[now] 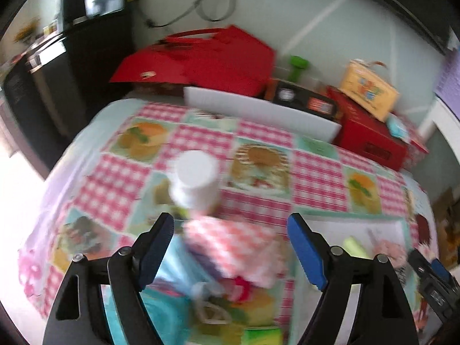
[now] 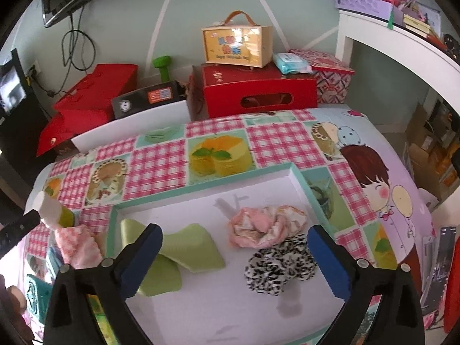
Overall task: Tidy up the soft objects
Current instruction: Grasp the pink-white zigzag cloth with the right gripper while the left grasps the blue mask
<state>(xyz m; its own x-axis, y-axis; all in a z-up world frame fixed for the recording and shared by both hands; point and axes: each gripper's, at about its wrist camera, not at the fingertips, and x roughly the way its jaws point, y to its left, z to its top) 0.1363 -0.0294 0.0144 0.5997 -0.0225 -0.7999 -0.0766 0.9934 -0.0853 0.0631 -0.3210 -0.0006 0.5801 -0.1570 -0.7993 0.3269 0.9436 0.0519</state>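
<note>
Soft things in and beside the white tray

Soft things lie on a worktop (image 2: 287, 141) covered with a cloth of pink checks and cake pictures. Near its front edge sits a shallow white tray (image 2: 258, 184) with a mint-green rim. Behind the worktop, against the wall, stand a red box (image 2: 258, 92) with a yellow case (image 2: 237, 46) on top and a flat red bag (image 2: 95, 92) to the left.

Inside the tray, a green satin bow (image 2: 189, 247) lies on the left side. To its right a pink patterned scrunchie (image 2: 264, 224) rests just behind a black-and-white spotted scrunchie (image 2: 276, 270); the two touch. Outside the tray, just past its left rim, a pink-and-white fluffy cloth (image 2: 77, 247) lies on the worktop, with a white-capped bottle (image 2: 49, 210) next to it.

The right gripper (image 2: 234, 256) hangs over the tray with its blue-padded jaws spread wide and nothing between them; the bow is by the left jaw and the spotted scrunchie by the right.

The left wrist view is blurred. The left gripper (image 1: 230, 247) is likewise released, jaws wide apart, above the fluffy cloth (image 1: 238, 247), with the bottle (image 1: 195, 181) just beyond it. Whether the pads touch the cloth cannot be told. Smaller items below the cloth are too smeared to name.
</note>
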